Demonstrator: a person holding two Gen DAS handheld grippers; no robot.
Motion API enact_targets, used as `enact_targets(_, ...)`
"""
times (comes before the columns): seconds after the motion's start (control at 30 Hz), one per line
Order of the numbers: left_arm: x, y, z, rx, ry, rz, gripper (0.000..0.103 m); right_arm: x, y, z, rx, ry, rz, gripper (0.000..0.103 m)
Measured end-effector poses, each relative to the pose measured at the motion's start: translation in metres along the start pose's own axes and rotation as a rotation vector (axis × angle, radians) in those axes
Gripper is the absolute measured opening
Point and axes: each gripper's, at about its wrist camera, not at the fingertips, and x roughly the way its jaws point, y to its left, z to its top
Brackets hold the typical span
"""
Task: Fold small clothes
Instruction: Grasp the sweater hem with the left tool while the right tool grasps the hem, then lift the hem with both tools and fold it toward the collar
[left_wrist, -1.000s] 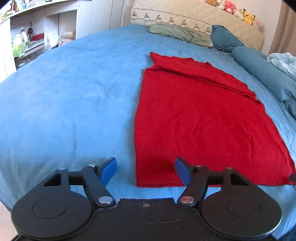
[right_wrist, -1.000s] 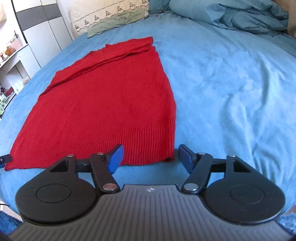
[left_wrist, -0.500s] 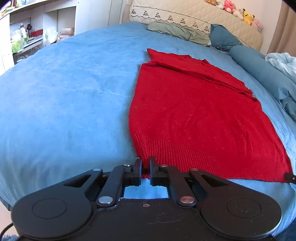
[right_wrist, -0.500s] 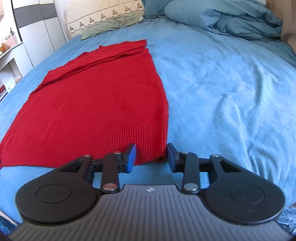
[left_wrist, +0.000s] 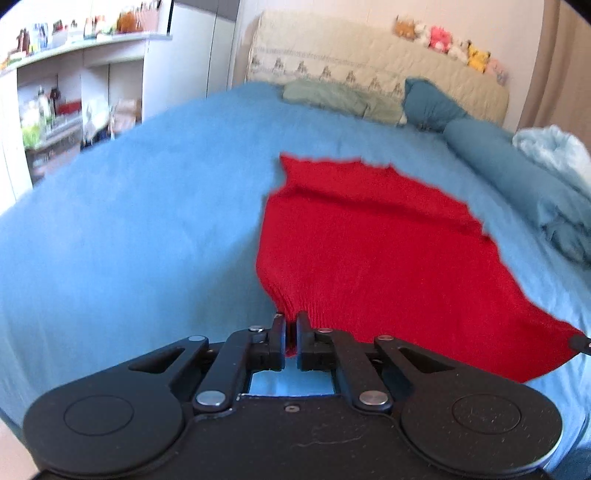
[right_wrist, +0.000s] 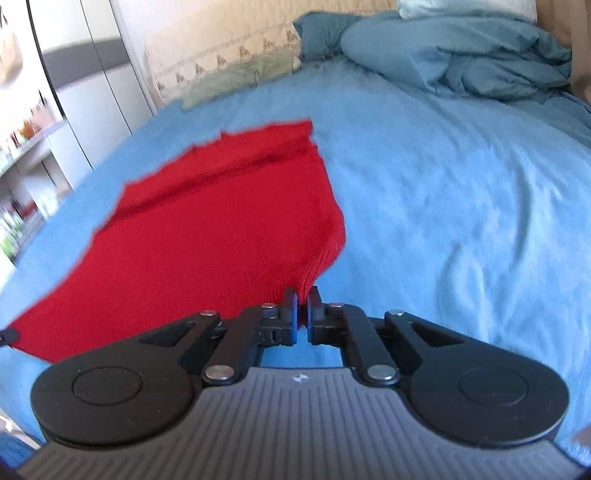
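My left gripper (left_wrist: 290, 325) is clamped on the near left corner of the red sweater (left_wrist: 376, 251), and my right gripper (right_wrist: 302, 301) is clamped on the near right corner (right_wrist: 221, 236). 1 second ago both grippers stood wide apart just short of the ribbed hem; half a second ago the left had closed and the right was only narrowing. The hem lay flat then; now both corners are lifted off the blue bed (left_wrist: 129, 240) and the hem between them sags, while the far part of the sweater lies on the bed. Both views are blurred.
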Motion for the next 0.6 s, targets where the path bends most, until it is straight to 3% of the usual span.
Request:
enact_targets(0.17,0.000,-0.010,0.068,-0.019,-0.090,-0.031,0.004,-0.009,0.012,0.063,0.032,-0.067,0.094,0.020)
enact_targets(0.3,0.031,-0.021,0.139,-0.020,-0.143,-0.032,0.004,0.013,0.022,0.132,0.093,-0.111,0.174,0.019)
enact_targets(0.43,0.097,-0.022,0.220,-0.034,-0.149,0.019,0.004,0.068,0.038,0.215,0.106,-0.142,0.178,0.019)
enact_targets(0.6,0.212,-0.021,0.288,-0.032,-0.139,0.099,0.004,0.181,0.053,0.300,0.110,-0.125,0.098,0.019)
